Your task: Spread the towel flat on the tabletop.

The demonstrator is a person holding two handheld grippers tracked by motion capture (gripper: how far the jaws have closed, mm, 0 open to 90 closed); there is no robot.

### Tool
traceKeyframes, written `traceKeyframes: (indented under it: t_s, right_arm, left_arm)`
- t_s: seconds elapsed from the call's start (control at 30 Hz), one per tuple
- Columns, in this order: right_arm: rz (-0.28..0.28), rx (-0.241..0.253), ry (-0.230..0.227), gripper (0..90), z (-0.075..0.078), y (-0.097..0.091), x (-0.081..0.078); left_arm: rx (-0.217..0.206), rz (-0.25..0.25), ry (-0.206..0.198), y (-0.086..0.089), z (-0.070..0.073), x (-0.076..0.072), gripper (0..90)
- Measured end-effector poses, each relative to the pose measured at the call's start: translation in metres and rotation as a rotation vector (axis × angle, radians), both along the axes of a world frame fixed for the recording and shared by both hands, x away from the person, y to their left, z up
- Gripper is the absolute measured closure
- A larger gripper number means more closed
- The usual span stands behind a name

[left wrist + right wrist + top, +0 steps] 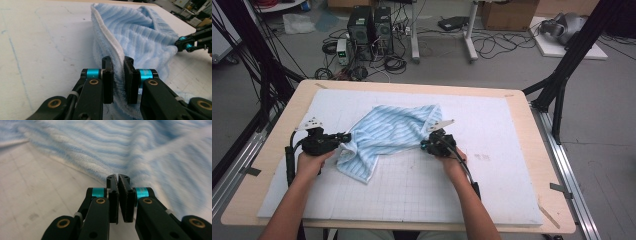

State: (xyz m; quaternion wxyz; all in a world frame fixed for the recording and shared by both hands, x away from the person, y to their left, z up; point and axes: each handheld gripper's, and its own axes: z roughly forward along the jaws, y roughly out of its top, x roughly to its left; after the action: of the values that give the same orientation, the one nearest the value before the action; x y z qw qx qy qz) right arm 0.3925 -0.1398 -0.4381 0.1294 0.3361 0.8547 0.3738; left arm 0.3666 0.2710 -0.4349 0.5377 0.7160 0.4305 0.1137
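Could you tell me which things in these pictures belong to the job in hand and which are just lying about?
In the job:
- blue striped towel
- left gripper, shut on the towel's white hem
- right gripper, shut at the towel's edge
- white gridded mat under the towel

Lying about:
- computer towers on the floor
- cardboard box

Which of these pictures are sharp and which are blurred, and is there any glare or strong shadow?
High view: even light, soft focus, weak shadows under the towel. Left gripper view: jaws and the towel edge between them sharp, far background soft, no glare. Right gripper view: the towel is smeared and out of focus, the right gripper clearer; mat evenly lit.
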Motion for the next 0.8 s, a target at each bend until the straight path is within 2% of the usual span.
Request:
traceKeyframes:
  t_s: [0.17, 0.23, 0.37, 0.43, 0.5, 0.6, 0.63, 0.7, 0.73, 0.77, 0.8]
  right_arm:
    - [-0.082, 0.011, -0.017, 86.9, 0.006, -0.034, 0.004]
    - [-0.128, 0.013, -0.02, 87.0, 0.006, -0.048, 0.006]
    - [-0.194, 0.015, -0.033, 86.9, 0.007, -0.063, 0.013]
    - [-0.245, -0.003, -0.043, 87.0, 0.008, -0.071, 0.021]
    - [-0.256, -0.013, -0.05, 87.0, 0.008, -0.072, 0.022]
    - [-0.305, -0.026, -0.08, 87.1, 0.007, -0.077, 0.028]
    - [-0.319, -0.03, -0.068, 87.1, 0.006, -0.078, 0.03]
    - [-0.352, -0.03, -0.076, 87.0, 0.008, -0.078, 0.034]
    - [-0.37, -0.014, -0.096, 83.2, 0.011, -0.074, 0.034]
    - [-0.37, -0.014, -0.096, 83.2, 0.011, -0.074, 0.034]
    - [-0.368, -0.013, -0.102, 75.9, 0.013, -0.073, 0.032]
  left_arm:
    - [-0.013, -0.06, 0.01, -0.012, -0.002, 0.001, 80.3]
    - [-0.015, -0.068, 0.01, -0.018, -0.003, 0.002, 80.3]
    - [0.005, -0.086, 0.006, -0.027, -0.005, 0.002, 80.9]
    - [0.022, -0.094, 0.012, -0.029, -0.007, 0.003, 81.1]
    - [0.03, -0.098, 0.017, -0.03, -0.008, 0.004, 81.1]
    - [0.037, -0.107, 0.018, -0.034, -0.009, 0.004, 81.4]
    - [0.043, -0.109, 0.017, -0.036, -0.01, 0.004, 81.4]
    - [0.073, -0.113, 0.011, -0.038, -0.011, 0.004, 81.4]
    - [0.089, -0.111, 0.007, -0.037, -0.011, 0.004, 78.4]
    - [0.098, -0.102, 0.005, -0.037, -0.011, 0.004, 78.4]
    - [0.104, -0.081, 0.005, -0.035, -0.011, 0.004, 72.6]
